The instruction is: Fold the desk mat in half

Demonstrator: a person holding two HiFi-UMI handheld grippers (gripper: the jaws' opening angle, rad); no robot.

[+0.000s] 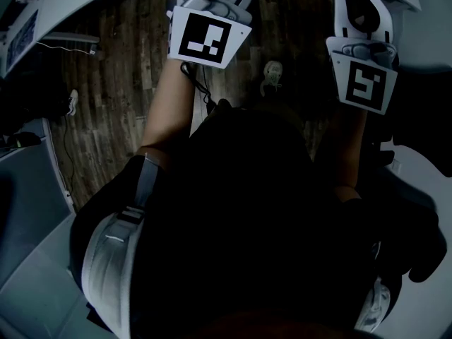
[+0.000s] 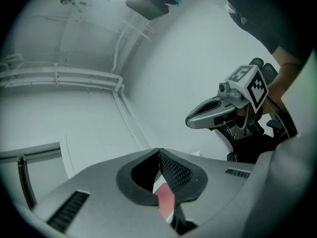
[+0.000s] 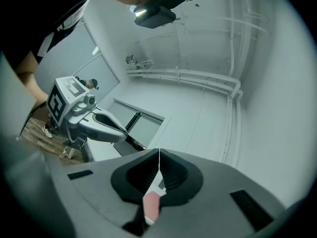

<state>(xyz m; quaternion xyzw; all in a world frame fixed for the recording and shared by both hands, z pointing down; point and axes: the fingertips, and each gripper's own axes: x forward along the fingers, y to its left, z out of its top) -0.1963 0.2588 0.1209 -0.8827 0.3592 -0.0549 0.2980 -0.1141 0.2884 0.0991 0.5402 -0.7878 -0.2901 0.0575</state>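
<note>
Seen from above, a wooden floor (image 1: 106, 119) fills the left and middle of the dim head view. The person's dark-clothed body (image 1: 247, 224) takes up the lower centre. Both bare forearms reach toward the top of the picture, each ending in a marker cube. The left cube (image 1: 207, 39) sits top centre-left and the right cube (image 1: 365, 83) sits top right. A small pale object (image 1: 272, 76) lies on the floor between them; it is too small to identify.

The left gripper (image 2: 159, 155) has its jaws pressed together, the dark pads meeting along one line. A small red-pink patch (image 2: 166, 198) shows just behind the pads, and what it is cannot be told. Beyond the jaws are a white wall and white pipes (image 2: 59, 76). The other tool is at the right, held up by a hand.

The right gripper (image 3: 158, 155) also has its jaws pressed together, with only a thin pale seam between the pads. A pink patch (image 3: 151, 207) shows behind them. At the left of this view is the other tool, jaws together, with the wooden floor below it. A framed glass panel (image 3: 143, 123) stands in the middle. White pipes run across the upper right.

The desk mat cannot be made out in any view, so its place cannot be told.
</note>
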